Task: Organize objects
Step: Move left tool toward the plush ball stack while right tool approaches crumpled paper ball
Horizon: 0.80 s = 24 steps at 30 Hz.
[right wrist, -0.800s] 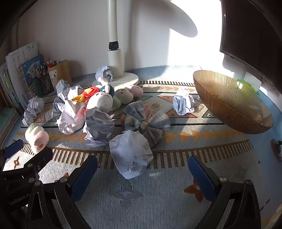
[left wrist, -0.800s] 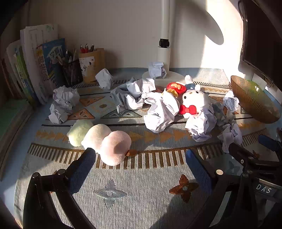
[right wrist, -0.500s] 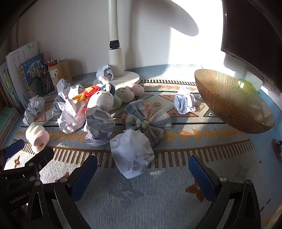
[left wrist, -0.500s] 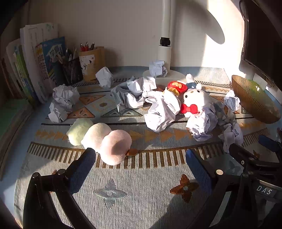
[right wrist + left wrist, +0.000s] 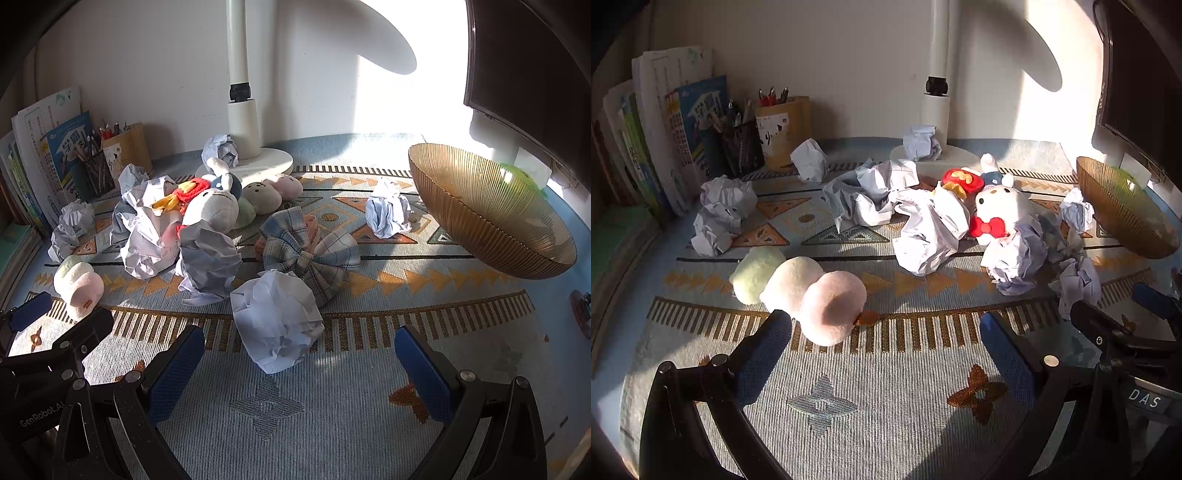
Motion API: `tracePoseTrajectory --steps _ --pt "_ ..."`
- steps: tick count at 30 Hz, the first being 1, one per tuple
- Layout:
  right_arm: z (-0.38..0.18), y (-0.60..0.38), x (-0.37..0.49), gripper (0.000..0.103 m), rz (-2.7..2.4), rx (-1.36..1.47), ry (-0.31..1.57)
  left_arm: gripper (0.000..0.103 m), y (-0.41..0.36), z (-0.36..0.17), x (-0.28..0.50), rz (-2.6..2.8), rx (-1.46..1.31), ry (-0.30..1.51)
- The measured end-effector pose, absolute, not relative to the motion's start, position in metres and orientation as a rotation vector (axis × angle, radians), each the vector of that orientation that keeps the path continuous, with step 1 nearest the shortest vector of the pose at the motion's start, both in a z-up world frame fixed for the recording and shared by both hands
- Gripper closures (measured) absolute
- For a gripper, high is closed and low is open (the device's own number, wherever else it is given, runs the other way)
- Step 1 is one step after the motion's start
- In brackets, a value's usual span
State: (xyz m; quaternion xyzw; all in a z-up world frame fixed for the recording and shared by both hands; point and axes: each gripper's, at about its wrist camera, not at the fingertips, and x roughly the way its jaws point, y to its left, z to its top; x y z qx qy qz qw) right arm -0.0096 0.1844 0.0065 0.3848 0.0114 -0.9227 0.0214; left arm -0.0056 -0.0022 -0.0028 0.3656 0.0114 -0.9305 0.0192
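Several crumpled paper balls and soft toys lie on a patterned mat. My left gripper [image 5: 886, 350] is open and empty, just behind a pink, cream and green plush [image 5: 812, 291]. My right gripper [image 5: 299, 363] is open and empty, with a crumpled paper ball [image 5: 277, 319] just ahead between its fingers. Behind that lie a plaid cloth bow [image 5: 308, 254], another paper ball [image 5: 208, 262] and a white plush with a red bow [image 5: 1001, 210]. An amber ribbed bowl [image 5: 487, 214] stands at the right.
A white lamp base and pole [image 5: 243, 162] stand at the back. Books [image 5: 665, 140] and pen cups [image 5: 783, 129] line the back left. A dark monitor [image 5: 1141, 81] hangs at the right. The right gripper shows in the left wrist view [image 5: 1126, 332].
Both grippers have edged slightly forward; the objects look a little nearer. Nothing on the mat has moved.
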Motion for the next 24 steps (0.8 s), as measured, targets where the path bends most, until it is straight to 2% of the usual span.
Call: tracePoseTrajectory --steps 24 --pt "0.0063 0.1837 -0.0103 0.0 -2.848 1.2 0.035 0.001 -0.0023 -0.0034 -0.0063 -2.86 1.14 0.026"
